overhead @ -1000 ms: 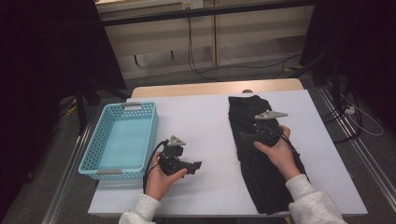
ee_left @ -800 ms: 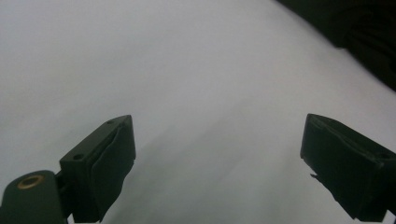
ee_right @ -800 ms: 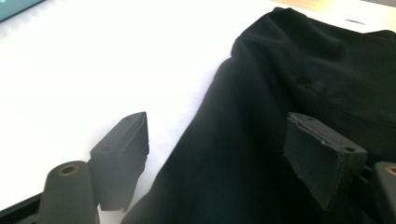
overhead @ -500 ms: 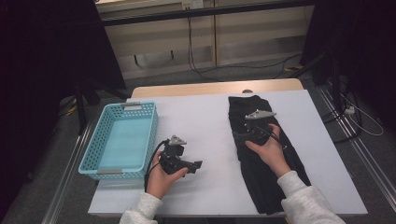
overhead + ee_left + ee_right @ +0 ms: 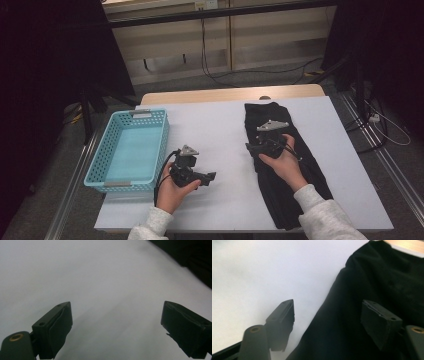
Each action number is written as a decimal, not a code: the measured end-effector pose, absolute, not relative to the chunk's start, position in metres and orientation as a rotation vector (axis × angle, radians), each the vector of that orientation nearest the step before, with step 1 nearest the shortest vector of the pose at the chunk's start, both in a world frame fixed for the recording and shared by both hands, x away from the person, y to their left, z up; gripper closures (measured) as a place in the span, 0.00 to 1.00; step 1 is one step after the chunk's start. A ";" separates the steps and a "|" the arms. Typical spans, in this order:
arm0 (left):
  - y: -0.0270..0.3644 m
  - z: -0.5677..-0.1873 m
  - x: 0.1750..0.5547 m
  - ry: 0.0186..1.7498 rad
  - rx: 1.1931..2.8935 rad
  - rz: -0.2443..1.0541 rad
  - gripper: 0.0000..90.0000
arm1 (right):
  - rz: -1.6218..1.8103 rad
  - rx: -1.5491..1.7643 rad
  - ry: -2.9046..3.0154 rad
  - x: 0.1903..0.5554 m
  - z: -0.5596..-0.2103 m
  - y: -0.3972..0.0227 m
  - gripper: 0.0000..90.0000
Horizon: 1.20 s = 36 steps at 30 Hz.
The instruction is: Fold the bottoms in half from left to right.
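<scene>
A long black cloth lies flat on the right half of the white table. My right gripper hovers over the cloth's left edge. In the right gripper view, my right gripper is open. One jaw is over bare table and the other over the black cloth, so the cloth's edge runs between them unpinched. These jaws have just been closing a little. My left gripper rests low near the table's front, open. In the left gripper view, my left gripper has only white table between its jaws.
A light blue plastic basket stands at the table's left side. Bare wood of the table top shows along the far edge. Cables trail on the floor beyond and to the right.
My right hand has slid left across the black cloth, bringing its gripper from the cloth's middle to its left edge. The left hand has stayed put.
</scene>
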<state>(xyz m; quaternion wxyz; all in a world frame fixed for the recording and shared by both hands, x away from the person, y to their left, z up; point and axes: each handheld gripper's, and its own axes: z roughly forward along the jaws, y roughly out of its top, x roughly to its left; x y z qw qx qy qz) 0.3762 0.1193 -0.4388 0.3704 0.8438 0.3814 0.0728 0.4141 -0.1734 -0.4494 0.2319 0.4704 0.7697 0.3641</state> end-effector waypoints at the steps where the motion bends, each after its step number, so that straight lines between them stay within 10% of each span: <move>1: 0.119 -0.439 0.376 0.978 2.163 0.187 0.12 | 0.991 1.296 2.122 0.415 -0.452 -0.174 0.32; 23: 0.125 -0.436 0.372 0.995 2.149 0.205 0.12 | 0.895 1.353 2.161 0.422 -0.465 -0.177 0.51; 36: 0.126 -0.435 0.370 0.999 2.151 0.193 0.12 | 0.954 1.404 2.110 0.421 -0.466 -0.191 0.90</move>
